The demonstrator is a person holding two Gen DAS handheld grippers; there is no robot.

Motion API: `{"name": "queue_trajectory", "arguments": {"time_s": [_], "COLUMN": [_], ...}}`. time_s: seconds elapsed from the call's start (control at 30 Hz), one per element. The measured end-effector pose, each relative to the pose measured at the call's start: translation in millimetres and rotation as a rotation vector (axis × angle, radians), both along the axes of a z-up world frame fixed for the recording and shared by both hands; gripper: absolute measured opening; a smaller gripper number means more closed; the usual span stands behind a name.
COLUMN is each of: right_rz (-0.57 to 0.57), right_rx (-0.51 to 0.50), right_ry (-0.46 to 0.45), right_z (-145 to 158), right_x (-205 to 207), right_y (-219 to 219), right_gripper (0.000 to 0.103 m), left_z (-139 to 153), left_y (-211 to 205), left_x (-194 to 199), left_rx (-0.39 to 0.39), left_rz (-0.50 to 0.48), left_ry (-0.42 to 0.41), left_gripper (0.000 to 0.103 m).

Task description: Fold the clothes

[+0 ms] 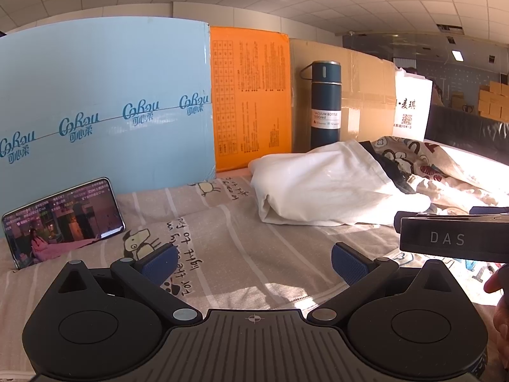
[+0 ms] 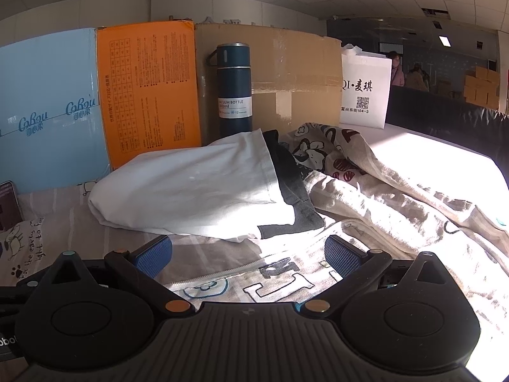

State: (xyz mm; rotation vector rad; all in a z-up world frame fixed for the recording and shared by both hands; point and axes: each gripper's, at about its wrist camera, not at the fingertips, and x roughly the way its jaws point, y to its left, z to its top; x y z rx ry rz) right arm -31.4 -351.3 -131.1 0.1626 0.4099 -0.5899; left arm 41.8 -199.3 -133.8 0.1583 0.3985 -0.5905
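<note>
On bed: white shirt (image 2: 191, 187), folded, over dark garment (image 2: 296, 191); soft, light, limp; take by hem. Left gripper (image 1: 253, 262), right gripper (image 2: 248, 254): both spread, empty.

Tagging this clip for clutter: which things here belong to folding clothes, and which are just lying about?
Job: folded white garment; dark garment beneath it; crumpled cartoon-print beige garment.
Lying about: dark blue vacuum bottle; propped smartphone; orange box; white paper bag.
</note>
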Motion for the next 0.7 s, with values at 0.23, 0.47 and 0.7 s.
{"name": "queue_trajectory", "arguments": {"time_s": [0.23, 0.47, 0.7], "right_rz": [-0.001, -0.002, 0.0], "right_rx": [0.0, -0.001, -0.001], "right_ry": [0.001, -0.001, -0.001], "right_z": [0.1, 0.3, 0.1], "right_x": [-0.1, -0.1, -0.3], "right_y": [-0.1, -0.2, 0.1], "right_gripper": [0.103, 0.103, 0.103], "left_z": [0.3, 0.4, 0.3], "left_y": [-0.2, -0.3, -0.3], "left_x": [-0.7, -0.5, -0.6], "left_rx": [0.0, 0.001, 0.001], "left_rz": [0.0, -0.001, -0.003], "left_ry": [-0.001, 0.0, 0.0], "left_gripper": [0.103, 0.103, 0.103]}}
